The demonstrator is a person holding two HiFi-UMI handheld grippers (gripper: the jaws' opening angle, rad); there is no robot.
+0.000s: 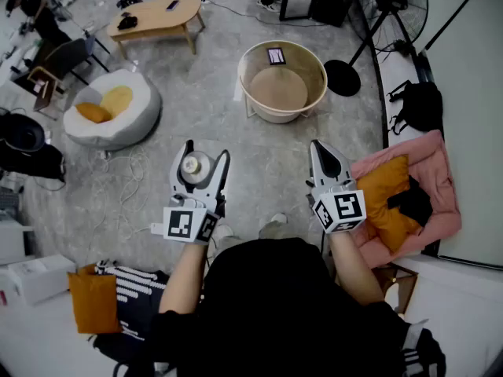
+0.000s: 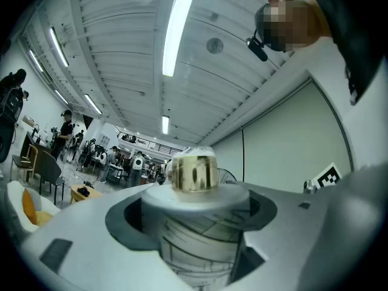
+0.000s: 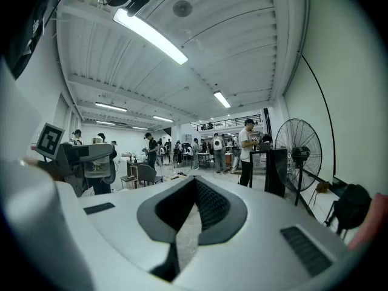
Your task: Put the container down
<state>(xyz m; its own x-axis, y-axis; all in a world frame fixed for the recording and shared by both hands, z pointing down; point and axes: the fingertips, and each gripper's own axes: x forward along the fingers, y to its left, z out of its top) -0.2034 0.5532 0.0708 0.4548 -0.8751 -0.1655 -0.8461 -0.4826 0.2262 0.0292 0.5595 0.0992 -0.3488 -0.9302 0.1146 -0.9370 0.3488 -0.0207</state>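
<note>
The container (image 1: 194,164) is a pale cylindrical jar with a white lid and a gold knob (image 2: 193,173). My left gripper (image 1: 201,166) is shut on it, one jaw on each side, and holds it upright in the air above the floor. In the left gripper view the jar (image 2: 197,229) fills the gap between the jaws of my left gripper (image 2: 197,208). My right gripper (image 1: 325,157) is level with it to the right, shut with nothing in it; its jaws (image 3: 191,190) meet. The right gripper view shows the left gripper (image 3: 85,159) with the jar at the far left.
A round beige tub (image 1: 318,93) stands on the floor ahead, with a phone (image 1: 276,55) on its far rim. A white beanbag (image 1: 134,120) lies at left, a wooden coffee table (image 1: 157,18) beyond. A fan (image 1: 393,6) and a pink cushion (image 1: 420,163) are at right.
</note>
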